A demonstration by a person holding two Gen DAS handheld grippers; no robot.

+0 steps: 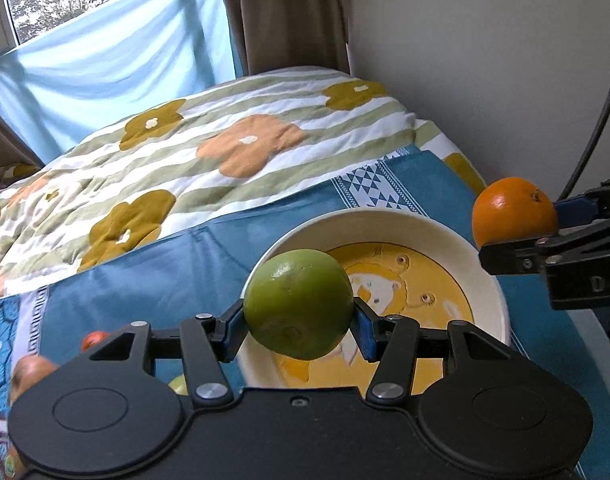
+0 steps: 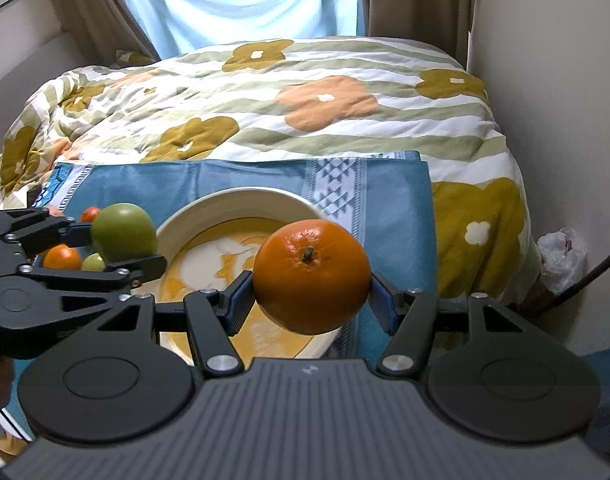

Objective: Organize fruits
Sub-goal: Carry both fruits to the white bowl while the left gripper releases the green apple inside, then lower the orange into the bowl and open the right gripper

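I've got the left gripper [image 1: 299, 326] clamped on the green fruit [image 1: 298, 304], pads on both its sides, hanging over the near-left rim of the bowl [image 1: 389, 220]. My right gripper [image 2: 311, 296] holds the orange [image 2: 311, 274] the same way, stem facing the camera, over the bowl's right edge. From the left camera the orange [image 1: 513, 210] sits just beyond the bowl's right rim. The bowl rests on a blue cloth [image 2: 185, 180] spread on the bed [image 2: 265, 100]. Left of the bowl I see loose fruit on the cloth: a small orange one [image 2: 62, 258], a small green one [image 2: 93, 263], a small red one [image 2: 90, 213].
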